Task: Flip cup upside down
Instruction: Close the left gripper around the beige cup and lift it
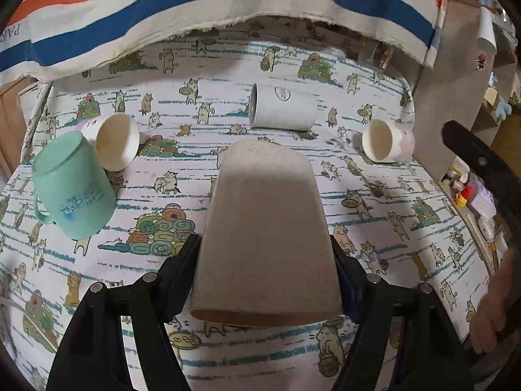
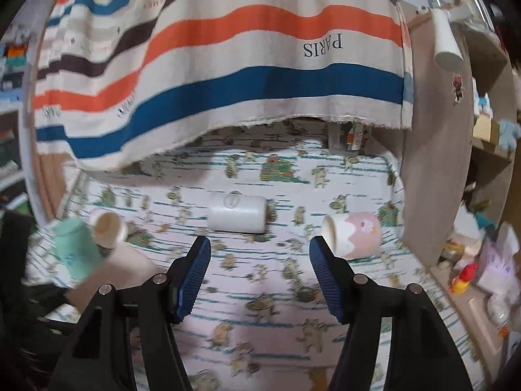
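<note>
My left gripper [image 1: 265, 254] is shut on a beige speckled cup [image 1: 263, 228]. The cup is held above the cat-print cloth with its base pointing away and its open rim toward the camera. My right gripper [image 2: 259, 262] is open and empty above the cloth. A white cup [image 2: 237, 213] lies on its side ahead of it; it also shows in the left wrist view [image 1: 282, 108]. A pink and white cup [image 2: 353, 234] lies on its side just right of the right fingertip; it also shows in the left wrist view [image 1: 387, 141].
A mint green mug [image 1: 73, 185] stands upside down at the left, with a small cream cup [image 1: 115, 140] on its side against it. A striped cloth [image 2: 228, 75] hangs over the back. A grey panel [image 1: 449, 81] and cluttered shelves border the right side.
</note>
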`<action>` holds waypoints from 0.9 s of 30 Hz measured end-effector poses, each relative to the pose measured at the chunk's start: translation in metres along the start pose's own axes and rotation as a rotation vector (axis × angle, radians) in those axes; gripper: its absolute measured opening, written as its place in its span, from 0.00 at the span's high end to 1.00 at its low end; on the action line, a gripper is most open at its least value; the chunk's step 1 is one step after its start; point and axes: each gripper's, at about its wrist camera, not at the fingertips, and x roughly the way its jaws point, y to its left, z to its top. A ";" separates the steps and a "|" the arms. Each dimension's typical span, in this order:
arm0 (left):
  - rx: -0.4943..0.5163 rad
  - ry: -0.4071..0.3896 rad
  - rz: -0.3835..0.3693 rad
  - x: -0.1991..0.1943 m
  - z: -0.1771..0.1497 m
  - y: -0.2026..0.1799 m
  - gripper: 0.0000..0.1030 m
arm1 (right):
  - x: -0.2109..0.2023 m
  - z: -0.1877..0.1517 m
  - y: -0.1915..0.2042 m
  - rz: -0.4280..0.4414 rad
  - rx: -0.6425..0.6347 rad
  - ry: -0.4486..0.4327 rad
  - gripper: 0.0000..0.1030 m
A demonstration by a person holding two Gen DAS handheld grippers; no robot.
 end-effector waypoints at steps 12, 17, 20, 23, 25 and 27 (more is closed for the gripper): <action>0.125 0.016 -0.083 -0.002 -0.022 -0.017 0.30 | -0.039 -0.015 -0.004 0.060 0.039 -0.024 0.32; 0.240 0.021 -0.166 -0.003 -0.030 -0.027 0.30 | -0.024 -0.019 -0.005 0.051 0.035 0.019 0.32; 0.286 0.032 -0.158 0.001 -0.034 -0.029 0.30 | -0.015 -0.023 -0.005 0.044 0.032 0.045 0.32; 0.326 0.031 -0.135 0.005 -0.039 -0.029 0.30 | -0.007 -0.027 -0.006 0.045 0.046 0.068 0.32; 0.349 0.031 -0.144 0.005 -0.042 -0.031 0.30 | -0.003 -0.029 -0.007 0.054 0.057 0.077 0.32; 0.362 0.030 -0.146 0.004 -0.043 -0.032 0.30 | 0.000 -0.028 -0.005 0.059 0.056 0.083 0.32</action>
